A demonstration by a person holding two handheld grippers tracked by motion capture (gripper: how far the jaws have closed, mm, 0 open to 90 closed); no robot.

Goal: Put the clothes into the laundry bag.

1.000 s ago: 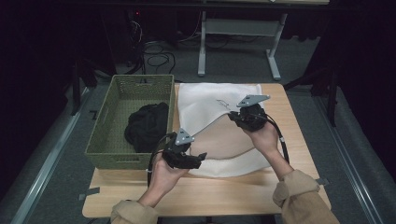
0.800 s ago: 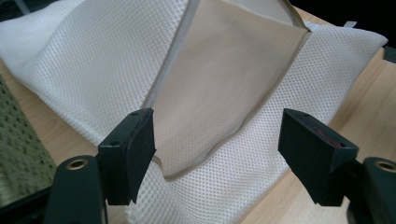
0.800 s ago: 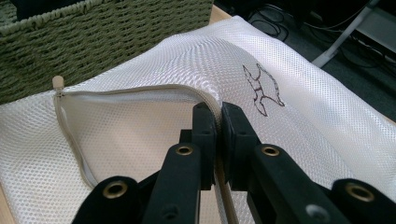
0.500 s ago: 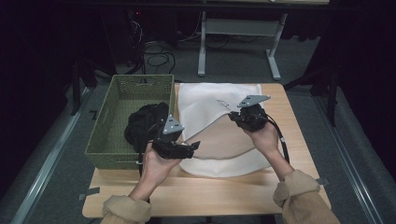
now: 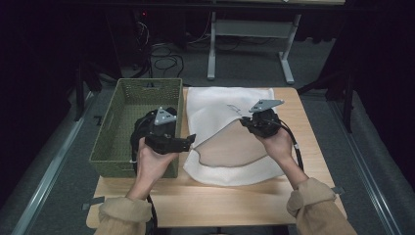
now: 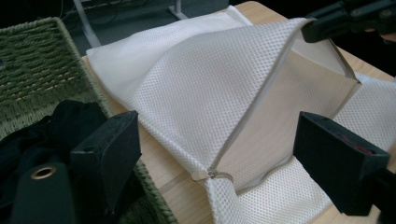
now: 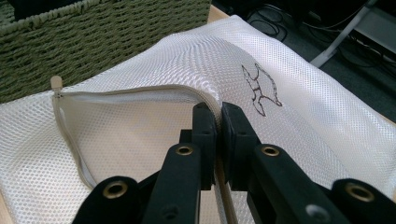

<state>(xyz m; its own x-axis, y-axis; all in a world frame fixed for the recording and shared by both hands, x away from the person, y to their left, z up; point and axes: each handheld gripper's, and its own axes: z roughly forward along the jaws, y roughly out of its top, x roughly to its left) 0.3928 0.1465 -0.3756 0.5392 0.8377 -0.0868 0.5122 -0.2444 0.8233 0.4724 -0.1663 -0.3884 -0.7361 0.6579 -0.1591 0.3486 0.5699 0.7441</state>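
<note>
A white mesh laundry bag (image 5: pixel 215 105) lies on the wooden table (image 5: pixel 220 200) with its zipped mouth gaping. My right gripper (image 5: pixel 245 121) is shut on the mouth's upper zipper edge (image 7: pixel 205 100) and holds it lifted. My left gripper (image 5: pixel 190 141) hovers over the right rim of the green basket (image 5: pixel 147 83). Its jaws have just been opening and now stand wide open, with nothing between the pads (image 6: pixel 107 156). Beyond them lie the bag (image 6: pixel 201 88) and its zipper pull (image 6: pixel 208 175). A black garment (image 5: pixel 142 125) sits in the basket, under my left hand.
The woven basket (image 7: pixel 93 37) stands against the bag's left side. A small black drawing (image 7: pixel 261 88) marks the bag. Behind the table stand a desk's white legs (image 5: pixel 211 54), and cables lie on the floor.
My left gripper has left the bag's near left corner and risen leftward over the basket's rim, its jaws wider apart. The right gripper keeps its hold in the same place.
</note>
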